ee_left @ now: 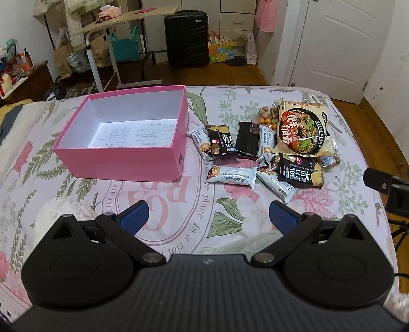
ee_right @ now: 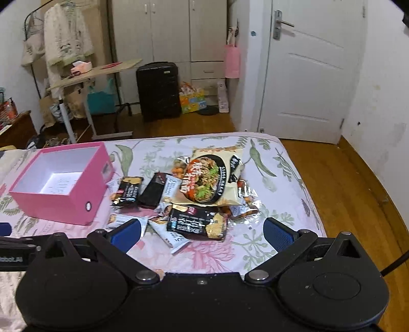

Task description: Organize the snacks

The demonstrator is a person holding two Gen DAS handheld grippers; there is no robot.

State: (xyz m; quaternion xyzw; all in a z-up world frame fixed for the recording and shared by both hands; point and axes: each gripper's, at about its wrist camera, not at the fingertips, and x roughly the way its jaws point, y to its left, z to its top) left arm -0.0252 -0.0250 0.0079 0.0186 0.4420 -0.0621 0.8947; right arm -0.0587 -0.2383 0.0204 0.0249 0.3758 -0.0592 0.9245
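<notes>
An empty pink box (ee_left: 122, 159) with a white inside stands open on the bed; it also shows in the right wrist view (ee_right: 55, 204). To its right lies a pile of snacks: a large noodle packet (ee_left: 303, 130) (ee_right: 212, 178), black snack packs (ee_left: 300, 172) (ee_right: 198, 224), white bars (ee_left: 232, 176) and a bag of small round snacks (ee_left: 265, 116). My left gripper (ee_left: 208, 214) is open and empty, hovering in front of the pile. My right gripper (ee_right: 202, 232) is open and empty, just short of the nearest black pack.
The bed has a floral sheet (ee_left: 179, 204) with its right edge (ee_right: 306, 194) dropping to a wood floor. Beyond the bed stand a black suitcase (ee_left: 186, 38), a rolling desk (ee_left: 122, 19) and a white door (ee_right: 311, 71). A tripod leg (ee_left: 398, 229) is at the right.
</notes>
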